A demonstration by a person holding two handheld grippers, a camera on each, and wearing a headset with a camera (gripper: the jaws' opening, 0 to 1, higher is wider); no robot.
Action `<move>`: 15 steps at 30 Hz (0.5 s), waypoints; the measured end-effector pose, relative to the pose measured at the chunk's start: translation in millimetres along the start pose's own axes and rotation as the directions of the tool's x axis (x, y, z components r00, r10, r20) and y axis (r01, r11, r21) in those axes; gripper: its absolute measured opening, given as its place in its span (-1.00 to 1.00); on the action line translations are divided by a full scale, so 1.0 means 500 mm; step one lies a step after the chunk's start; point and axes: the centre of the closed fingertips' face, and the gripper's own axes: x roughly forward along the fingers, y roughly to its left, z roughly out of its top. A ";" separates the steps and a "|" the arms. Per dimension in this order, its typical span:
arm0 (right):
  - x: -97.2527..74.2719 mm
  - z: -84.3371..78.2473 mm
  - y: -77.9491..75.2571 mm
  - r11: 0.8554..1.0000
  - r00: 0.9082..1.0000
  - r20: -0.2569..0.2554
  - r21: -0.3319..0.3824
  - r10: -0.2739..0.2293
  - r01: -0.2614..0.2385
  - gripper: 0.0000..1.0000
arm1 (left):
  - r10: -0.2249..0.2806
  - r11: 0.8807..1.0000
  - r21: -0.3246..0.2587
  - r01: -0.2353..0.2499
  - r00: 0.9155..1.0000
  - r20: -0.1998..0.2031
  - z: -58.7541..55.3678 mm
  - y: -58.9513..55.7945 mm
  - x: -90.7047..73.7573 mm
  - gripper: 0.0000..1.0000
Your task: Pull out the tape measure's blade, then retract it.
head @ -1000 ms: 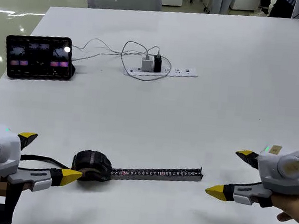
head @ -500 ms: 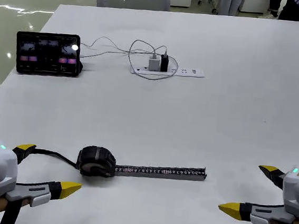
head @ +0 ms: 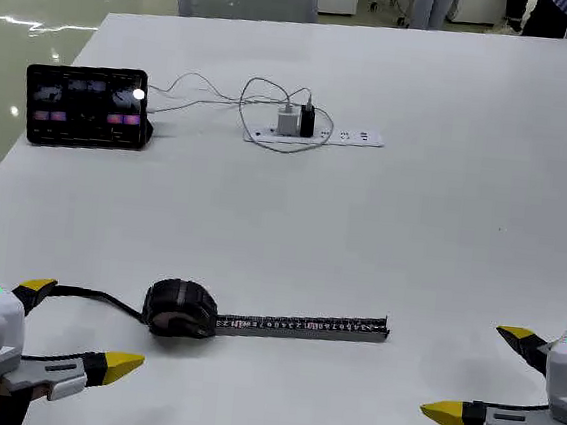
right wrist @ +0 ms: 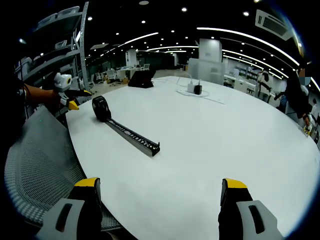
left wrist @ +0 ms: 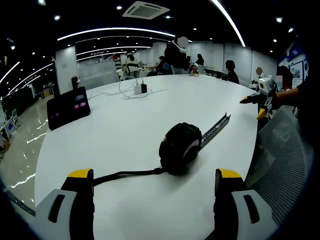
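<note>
A black tape measure [head: 181,308] lies on the white table [head: 364,210] near its front edge, its blade [head: 303,325] pulled out to the right and lying flat. A black strap trails left from the case. My left gripper [head: 80,326] stands open just left of the case, apart from it. In the left gripper view the tape measure [left wrist: 180,146] sits ahead between the yellow-tipped fingers [left wrist: 80,176]. My right gripper [head: 489,375] is open at the front right, well clear of the blade tip. The right gripper view has the blade [right wrist: 132,136] and case [right wrist: 101,107] ahead to the left.
A tablet [head: 86,105] with a lit screen stands at the back left. A white power strip [head: 316,134] with chargers and looped cables lies behind the middle. A mesh chair back [right wrist: 35,165] is near the table's front edge. People stand in the far background.
Both grippers have drawn back toward the table's front edge, away from the tape measure. The left one, which was touching the case a second ago, is now apart from it. The blade stays extended.
</note>
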 end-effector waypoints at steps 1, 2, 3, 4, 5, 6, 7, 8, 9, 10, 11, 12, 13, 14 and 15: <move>0.000 -0.001 -0.001 1.000 1.000 0.000 0.002 -0.003 0.003 0.98 | 0.010 1.000 0.003 -0.010 1.000 -0.006 -0.001 0.002 -0.001 0.98; 0.000 -0.002 -0.003 1.000 1.000 -0.001 0.004 -0.005 0.005 0.98 | 0.018 1.000 0.012 -0.017 1.000 -0.010 -0.002 0.005 -0.001 0.98; 0.000 -0.005 -0.004 1.000 1.000 -0.002 0.002 -0.005 0.005 0.98 | 0.014 1.000 0.011 -0.014 1.000 -0.011 -0.003 0.004 -0.001 0.98; 0.000 -0.005 -0.004 1.000 1.000 -0.003 0.002 -0.004 0.004 0.98 | 0.010 1.000 0.005 -0.010 1.000 -0.015 -0.004 0.003 0.000 0.98; 0.000 -0.005 -0.004 1.000 1.000 -0.003 0.003 -0.003 0.003 0.98 | 0.009 1.000 0.002 -0.009 1.000 -0.014 -0.005 0.004 0.000 0.98; -0.001 -0.006 -0.004 1.000 1.000 -0.006 0.003 -0.002 0.002 0.98 | 0.014 1.000 0.005 -0.014 1.000 -0.009 -0.004 0.006 -0.001 0.98; -0.001 -0.006 -0.004 1.000 1.000 -0.009 -0.002 -0.003 0.003 0.98 | 0.015 1.000 0.004 -0.015 1.000 -0.005 -0.002 0.008 -0.002 0.98; -0.001 -0.004 -0.004 1.000 1.000 -0.007 -0.005 -0.002 0.002 0.98 | 0.015 1.000 -0.008 -0.015 1.000 -0.003 -0.001 0.009 -0.002 0.98; -0.002 -0.003 -0.005 1.000 1.000 -0.004 -0.001 -0.001 0.001 0.98 | 0.016 1.000 -0.009 -0.016 1.000 -0.002 0.000 0.009 -0.003 0.98; -0.002 -0.003 -0.006 1.000 1.000 -0.003 -0.001 -0.003 0.003 0.98 | 0.019 1.000 -0.009 -0.019 1.000 0.000 0.001 0.010 -0.004 0.98; -0.003 -0.005 -0.010 1.000 1.000 -0.013 -0.006 -0.010 0.010 0.98 | 0.020 1.000 -0.009 -0.019 1.000 0.002 0.002 0.010 -0.004 0.98; -0.002 -0.005 -0.011 1.000 1.000 -0.012 -0.008 -0.010 0.010 0.98 | 0.018 1.000 -0.010 -0.018 1.000 0.003 0.003 0.010 -0.005 0.98; -0.002 -0.005 -0.012 1.000 1.000 -0.007 -0.006 -0.007 0.007 0.98 | 0.017 1.000 -0.012 -0.016 1.000 0.003 0.003 0.008 -0.005 0.98; -0.002 -0.005 -0.012 1.000 1.000 -0.005 -0.010 -0.004 0.004 0.98 | 0.017 1.000 -0.010 -0.017 1.000 0.003 0.004 0.008 -0.005 0.98; -0.003 -0.005 -0.012 1.000 1.000 -0.004 -0.018 -0.006 0.006 0.98 | 0.017 1.000 -0.010 -0.017 1.000 0.003 0.004 0.007 -0.004 0.98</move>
